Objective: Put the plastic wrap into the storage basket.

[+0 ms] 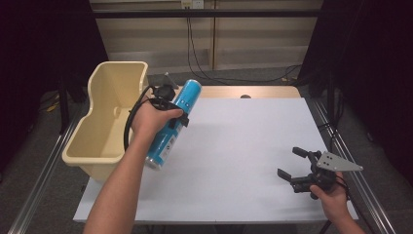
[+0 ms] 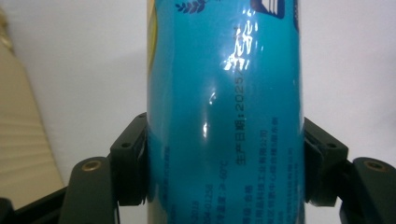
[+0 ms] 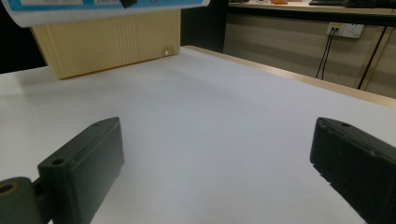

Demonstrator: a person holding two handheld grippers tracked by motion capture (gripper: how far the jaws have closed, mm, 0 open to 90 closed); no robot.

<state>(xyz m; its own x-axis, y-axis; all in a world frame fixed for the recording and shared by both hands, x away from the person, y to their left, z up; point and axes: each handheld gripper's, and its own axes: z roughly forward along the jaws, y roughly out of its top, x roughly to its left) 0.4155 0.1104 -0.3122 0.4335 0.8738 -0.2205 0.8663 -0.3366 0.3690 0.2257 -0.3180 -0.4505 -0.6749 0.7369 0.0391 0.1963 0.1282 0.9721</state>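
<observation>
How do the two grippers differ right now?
The left gripper is shut on a blue can, while the right gripper is open with nothing between its jaws. The left gripper is held up beside the beige bin; the right gripper sits low near the white table's right front corner. Both have two black jaws and are hand-held.
</observation>
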